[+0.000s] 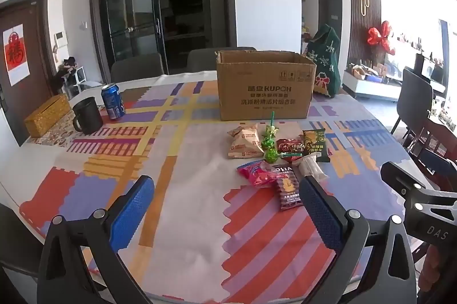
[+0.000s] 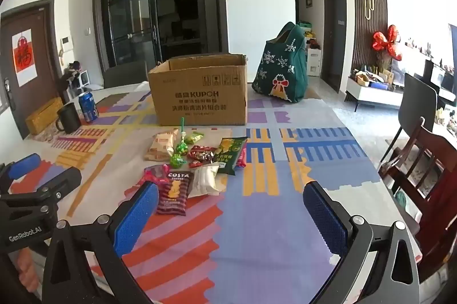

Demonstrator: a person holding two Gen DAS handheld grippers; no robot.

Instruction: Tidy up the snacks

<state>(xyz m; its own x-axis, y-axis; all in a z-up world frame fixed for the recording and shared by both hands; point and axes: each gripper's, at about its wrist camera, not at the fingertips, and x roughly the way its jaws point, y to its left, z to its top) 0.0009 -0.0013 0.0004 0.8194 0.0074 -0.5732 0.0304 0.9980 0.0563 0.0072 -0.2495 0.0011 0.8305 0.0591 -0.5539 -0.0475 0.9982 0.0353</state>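
An open cardboard box [image 1: 265, 87] [image 2: 200, 95] stands at the back of the table. In front of it lies a pile of snacks: beige packets [image 1: 244, 142] [image 2: 160, 147], green lollipops [image 1: 270, 145] [image 2: 178, 152], a dark green chip bag [image 1: 315, 145] [image 2: 230, 154], a red packet [image 1: 288, 147] [image 2: 201, 154], a pink packet [image 1: 257, 172], a white packet [image 2: 207, 179] and a striped Costa packet [image 1: 288, 191] [image 2: 174, 192]. My left gripper [image 1: 225, 204] is open and empty, near the pile's front left. My right gripper [image 2: 231, 207] is open and empty, right of the Costa packet.
A blue soda can [image 1: 113, 101] [image 2: 88, 107], a black mug [image 1: 87, 115] [image 2: 68, 118] and a yellow box [image 1: 47, 115] stand at the table's left. A green Christmas bag [image 2: 282, 70] sits behind the box on the right. A wooden chair [image 2: 422, 169] stands by the right edge.
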